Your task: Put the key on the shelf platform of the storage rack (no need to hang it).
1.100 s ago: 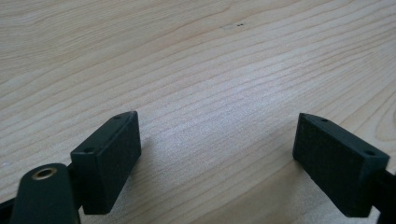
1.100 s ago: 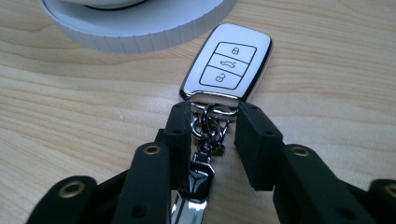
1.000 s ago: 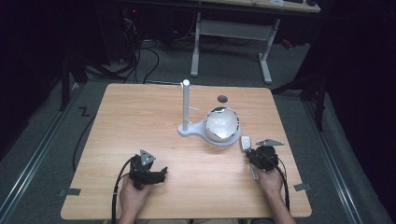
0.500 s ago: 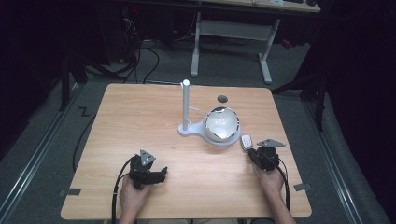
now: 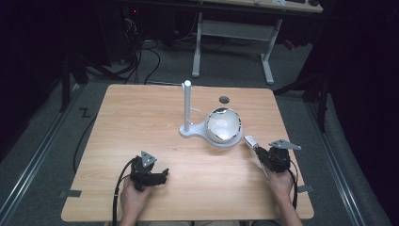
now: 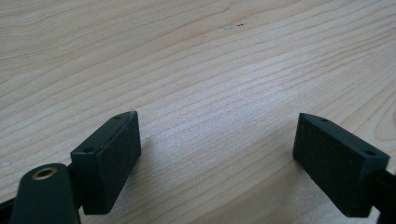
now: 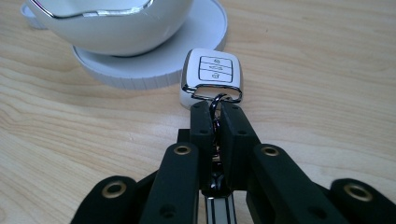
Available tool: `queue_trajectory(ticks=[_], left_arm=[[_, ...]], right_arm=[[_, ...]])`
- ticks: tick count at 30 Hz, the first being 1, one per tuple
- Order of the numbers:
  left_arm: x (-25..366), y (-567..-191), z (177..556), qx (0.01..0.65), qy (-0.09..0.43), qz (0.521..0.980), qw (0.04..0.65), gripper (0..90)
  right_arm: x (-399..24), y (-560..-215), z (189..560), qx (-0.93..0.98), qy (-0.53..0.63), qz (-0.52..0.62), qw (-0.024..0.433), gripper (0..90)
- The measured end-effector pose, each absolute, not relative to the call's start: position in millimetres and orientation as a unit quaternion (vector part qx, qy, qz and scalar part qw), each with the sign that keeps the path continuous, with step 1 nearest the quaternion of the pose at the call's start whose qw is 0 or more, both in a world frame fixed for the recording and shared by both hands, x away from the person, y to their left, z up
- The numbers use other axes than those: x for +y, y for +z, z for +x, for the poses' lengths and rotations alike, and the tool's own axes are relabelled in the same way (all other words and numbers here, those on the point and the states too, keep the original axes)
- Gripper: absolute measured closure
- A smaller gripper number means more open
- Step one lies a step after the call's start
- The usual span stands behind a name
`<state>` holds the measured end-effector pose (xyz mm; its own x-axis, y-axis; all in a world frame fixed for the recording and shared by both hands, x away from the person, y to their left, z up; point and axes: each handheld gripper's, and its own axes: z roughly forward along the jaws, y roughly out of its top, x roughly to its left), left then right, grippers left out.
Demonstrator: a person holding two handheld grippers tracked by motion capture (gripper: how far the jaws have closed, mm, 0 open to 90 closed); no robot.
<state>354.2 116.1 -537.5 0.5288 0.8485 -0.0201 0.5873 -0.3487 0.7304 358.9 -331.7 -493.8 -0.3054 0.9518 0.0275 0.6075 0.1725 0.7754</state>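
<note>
Right tool: jaws have just closed – clamped on the key ring of the car key fob
Left tool: wide, resting on bench

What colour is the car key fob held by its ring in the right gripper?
White with a shiny chrome edge; the key fob shows best in the right gripper view.

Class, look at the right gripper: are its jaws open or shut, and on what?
Shut. In the right gripper view the jaws of the right gripper have just closed on the metal ring of the white car key fob, pressing it from both sides.
</note>
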Motion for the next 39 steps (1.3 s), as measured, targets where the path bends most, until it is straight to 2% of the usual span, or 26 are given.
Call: queue_trajectory(ticks=[9,20,39], left_arm=[[116,-537,354,0.449,0.186,0.800,0.352,15.6],[116,-538,354,0.449,0.186,0.800,0.352,15.6],[116,-537,354,0.449,0.186,0.800,0.352,15.6]], right_arm=[[-332,-471,346,0.732,0.371,0.510,0.259,84.9],[-324,-455,336,0.739,0.387,0.489,0.255,84.9],[-300,-423,353,0.755,0.421,0.446,0.231,84.9]])
